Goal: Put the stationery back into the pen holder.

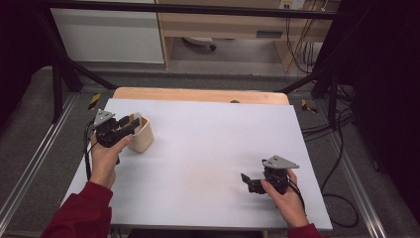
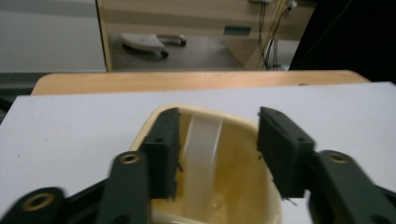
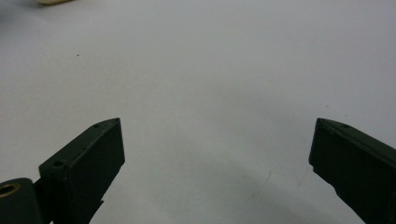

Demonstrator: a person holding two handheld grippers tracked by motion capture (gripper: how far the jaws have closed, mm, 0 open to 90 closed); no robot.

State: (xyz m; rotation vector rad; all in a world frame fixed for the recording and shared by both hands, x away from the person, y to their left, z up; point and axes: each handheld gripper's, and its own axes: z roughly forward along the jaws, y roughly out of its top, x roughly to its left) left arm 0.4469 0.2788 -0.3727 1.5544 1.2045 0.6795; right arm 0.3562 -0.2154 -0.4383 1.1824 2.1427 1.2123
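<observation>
Over the cream cup, the left gripper jaws stand apart above its rim; right gripper jaws gape wide, empty.

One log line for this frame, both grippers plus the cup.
left gripper: open, over cup mouth | cup: upright, white strip inside | right gripper: open over bare table

From where I stand, nothing written can be read. The small plate on the far desk is too blurred.
</observation>
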